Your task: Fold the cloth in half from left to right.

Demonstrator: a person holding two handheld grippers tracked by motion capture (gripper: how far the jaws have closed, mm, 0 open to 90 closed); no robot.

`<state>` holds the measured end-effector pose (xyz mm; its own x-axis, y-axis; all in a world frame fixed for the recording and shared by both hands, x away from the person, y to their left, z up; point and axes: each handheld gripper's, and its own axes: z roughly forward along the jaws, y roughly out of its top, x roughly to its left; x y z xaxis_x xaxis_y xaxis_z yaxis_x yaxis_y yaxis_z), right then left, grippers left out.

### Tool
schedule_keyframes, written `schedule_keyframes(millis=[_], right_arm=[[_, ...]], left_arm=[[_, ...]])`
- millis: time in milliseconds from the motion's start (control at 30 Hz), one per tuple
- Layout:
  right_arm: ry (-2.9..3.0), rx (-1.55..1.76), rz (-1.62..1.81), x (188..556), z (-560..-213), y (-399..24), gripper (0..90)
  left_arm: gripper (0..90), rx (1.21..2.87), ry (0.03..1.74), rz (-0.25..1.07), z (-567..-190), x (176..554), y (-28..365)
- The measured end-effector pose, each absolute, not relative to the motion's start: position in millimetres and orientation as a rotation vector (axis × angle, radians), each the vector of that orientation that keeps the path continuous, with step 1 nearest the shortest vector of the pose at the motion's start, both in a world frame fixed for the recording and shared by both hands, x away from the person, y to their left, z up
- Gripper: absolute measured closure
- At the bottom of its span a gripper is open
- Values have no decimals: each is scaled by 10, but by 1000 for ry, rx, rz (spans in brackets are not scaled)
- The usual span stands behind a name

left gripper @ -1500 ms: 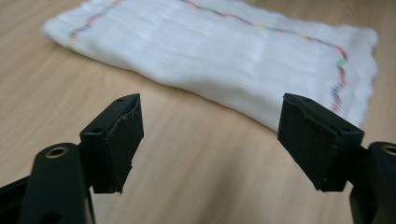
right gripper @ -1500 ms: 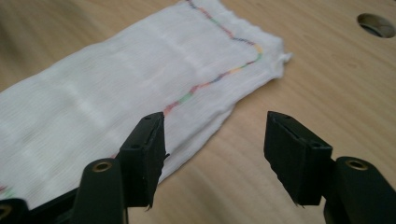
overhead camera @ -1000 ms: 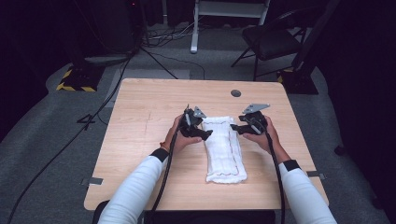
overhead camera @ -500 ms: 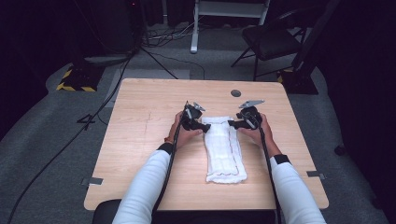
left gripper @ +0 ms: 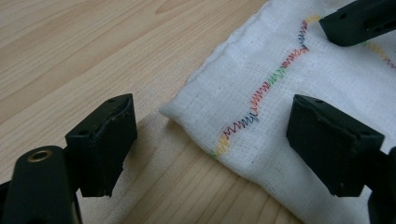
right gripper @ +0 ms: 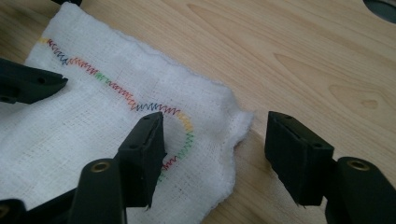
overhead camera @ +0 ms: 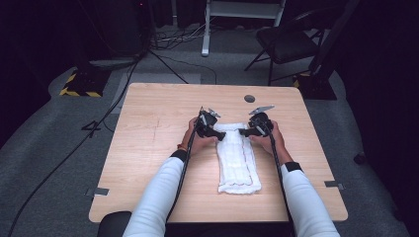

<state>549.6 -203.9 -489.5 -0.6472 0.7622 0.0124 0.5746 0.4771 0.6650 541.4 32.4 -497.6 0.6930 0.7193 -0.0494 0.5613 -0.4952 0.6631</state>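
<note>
A white cloth (overhead camera: 237, 163) with rainbow zigzag stitching lies folded into a long strip on the wooden table (overhead camera: 158, 128). Both grippers sit low at its far end. My left gripper (overhead camera: 216, 132) is open at the far left corner; in the left gripper view the cloth (left gripper: 299, 93) corner lies loose between the jaws of that gripper (left gripper: 210, 140). My right gripper (overhead camera: 245, 132) is open at the far right corner, where the cloth (right gripper: 70, 116) edge lies between the jaws of this gripper (right gripper: 219, 154) untouched. Both pairs of jaws have just been opening.
A round grey cable port (overhead camera: 249, 98) sits in the tabletop beyond the grippers. On the floor past the table stand a dark chair (overhead camera: 286, 42), a white stand (overhead camera: 205, 29) and loose cables (overhead camera: 163, 54). Bare wood lies to both sides of the cloth.
Both hands moved inward and down onto the cloth's far end. The far end, bunched and lifted before, now lies flat on the table. Both pairs of jaws stand wider.
</note>
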Motion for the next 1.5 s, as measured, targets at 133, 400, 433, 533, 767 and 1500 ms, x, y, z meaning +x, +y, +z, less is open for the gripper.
schedule_keyframes(millis=[133, 400, 433, 533, 767, 1500], right_arm=[[2450, 1159, 944, 5523, -4900, -2055, 372], [2512, 1115, 969, 5523, -4868, -2017, 642], [2524, 1115, 976, 5524, -4866, -2018, 672], [2544, 1125, 1006, 5542, -4865, -2028, 765], [2549, 1083, 958, 5562, -4836, -1966, 821], [2360, 1012, 1027, 5630, -4595, -1938, 846]], left_arm=[[97, 2247, 989, 303, -4980, 5481, 318], [285, 2265, 894, 247, -4938, 5504, 343], [337, 2250, 898, 230, -4933, 5515, 369], [536, 2241, 884, 175, -4916, 5552, 408], [745, 2224, 883, 90, -4915, 5612, 409], [841, 2219, 850, 356, -4555, 5730, 323]])
